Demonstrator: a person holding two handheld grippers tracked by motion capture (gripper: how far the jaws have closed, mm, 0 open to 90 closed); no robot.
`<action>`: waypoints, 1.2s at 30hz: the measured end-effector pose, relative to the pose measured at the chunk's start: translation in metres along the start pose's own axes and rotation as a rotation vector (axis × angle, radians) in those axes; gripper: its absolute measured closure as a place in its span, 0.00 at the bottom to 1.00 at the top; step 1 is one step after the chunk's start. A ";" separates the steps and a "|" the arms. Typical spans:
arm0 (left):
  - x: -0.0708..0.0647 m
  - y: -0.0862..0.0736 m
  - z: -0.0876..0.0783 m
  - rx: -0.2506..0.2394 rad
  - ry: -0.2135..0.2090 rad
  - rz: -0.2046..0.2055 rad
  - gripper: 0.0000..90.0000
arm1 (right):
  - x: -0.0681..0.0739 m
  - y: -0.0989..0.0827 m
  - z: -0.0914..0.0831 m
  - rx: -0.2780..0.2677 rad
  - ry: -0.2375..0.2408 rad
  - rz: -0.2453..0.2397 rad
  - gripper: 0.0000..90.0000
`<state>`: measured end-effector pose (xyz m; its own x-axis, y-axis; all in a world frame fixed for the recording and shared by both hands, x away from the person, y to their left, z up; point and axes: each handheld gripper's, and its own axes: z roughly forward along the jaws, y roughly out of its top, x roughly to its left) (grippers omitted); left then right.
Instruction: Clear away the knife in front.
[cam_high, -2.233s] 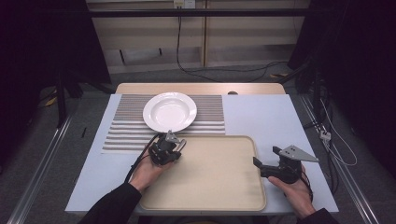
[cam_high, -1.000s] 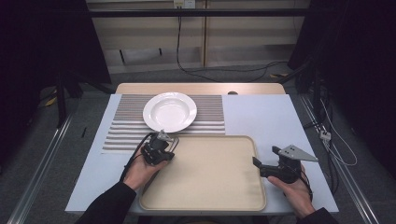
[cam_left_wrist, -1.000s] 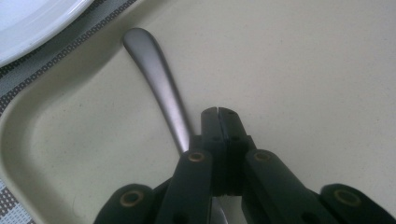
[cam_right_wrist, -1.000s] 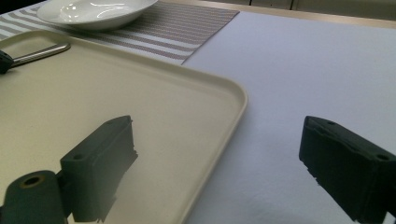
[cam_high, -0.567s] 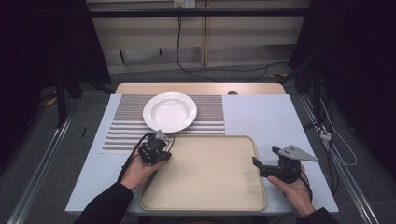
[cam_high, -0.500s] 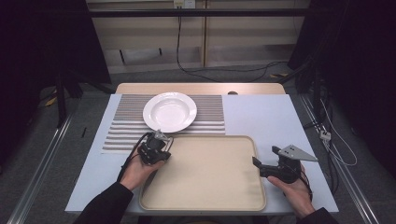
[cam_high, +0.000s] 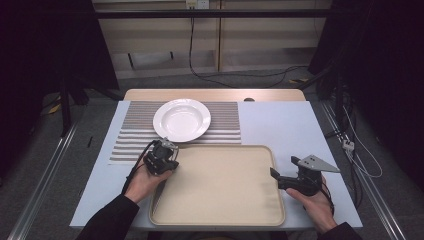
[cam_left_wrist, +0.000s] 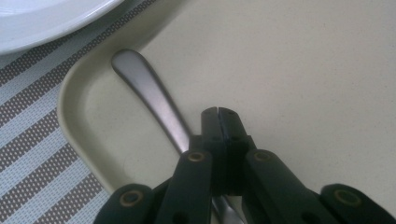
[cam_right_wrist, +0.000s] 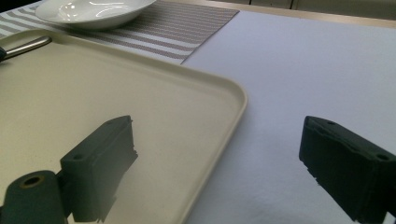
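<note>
In the left gripper view my left gripper (cam_left_wrist: 218, 113) has its jaws pressed together. A metal utensil handle (cam_left_wrist: 149, 93) runs out from under them, its rounded end over the near corner of the beige tray (cam_left_wrist: 74, 116). In the high view the left gripper (cam_high: 167, 150) sits at the tray's (cam_high: 220, 220) far-left corner, just below the white plate (cam_high: 181, 119). My right gripper (cam_right_wrist: 219, 144) is open and holds nothing; one jaw is over the tray's right rim (cam_right_wrist: 233, 100), the other over the white table. It is at the tray's right edge (cam_high: 275, 176).
The plate (cam_right_wrist: 88, 10) rests on a striped placemat (cam_high: 225, 122) at the back of the white table top (cam_high: 280, 125). The tray's inner surface is bare apart from the utensil handle (cam_right_wrist: 25, 46) at its far-left corner. Cables trail on the floor behind the table.
The left hand and gripper have slid left, from inside the tray's far-left corner to its left rim. The right gripper has stayed in place, still open.
</note>
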<state>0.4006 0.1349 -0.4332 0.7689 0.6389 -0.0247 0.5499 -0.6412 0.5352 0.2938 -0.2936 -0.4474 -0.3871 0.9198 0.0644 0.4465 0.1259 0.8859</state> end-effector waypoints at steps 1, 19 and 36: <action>0.000 -0.001 0.000 0.001 0.002 -0.002 1.00 | 0.000 0.000 0.000 -0.001 -0.001 -0.002 0.11; 0.002 -0.014 -0.007 -0.020 0.024 -0.040 1.00 | 0.001 0.000 0.000 0.005 0.002 0.000 0.11; -0.002 -0.011 -0.015 -0.146 0.036 -0.004 0.82 | 0.000 0.000 0.000 -0.001 0.000 0.000 0.11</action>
<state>0.3880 0.1476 -0.4262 0.7530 0.6580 0.0017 0.4978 -0.5713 0.6526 0.2938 -0.2935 -0.4473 -0.3871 0.9197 0.0649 0.4461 0.1252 0.8862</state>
